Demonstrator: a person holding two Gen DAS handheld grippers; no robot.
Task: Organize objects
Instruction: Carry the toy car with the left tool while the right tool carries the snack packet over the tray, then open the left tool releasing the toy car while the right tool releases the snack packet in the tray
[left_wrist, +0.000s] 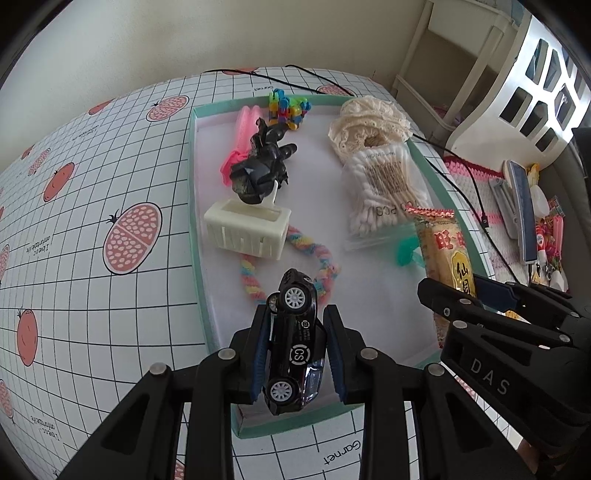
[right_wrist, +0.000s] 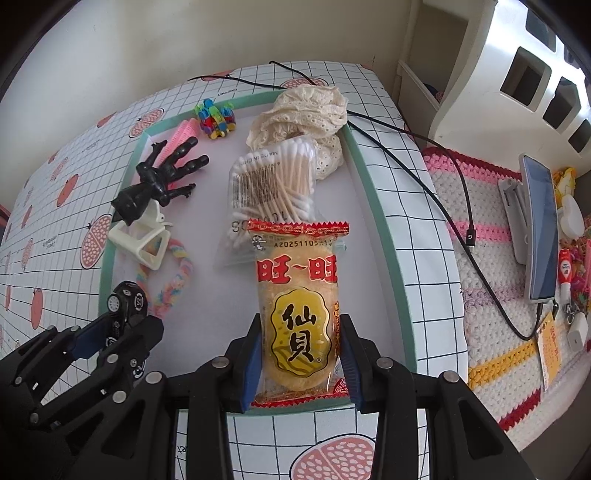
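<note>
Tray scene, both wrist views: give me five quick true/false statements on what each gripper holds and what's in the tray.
1. The left gripper is shut on a black toy car. True.
2. The right gripper holds the bag of cotton swabs. False: it is shut on a rice cracker packet; the swabs lie in the tray.
3. The tray has a teal rim. True.
4. The tray holds nothing yet. False: a black toy hand, a white plastic basket, a cream lace cloth and more lie in it.
5. The phone lies inside the tray. False: it stands outside it, over a crocheted mat.
</note>
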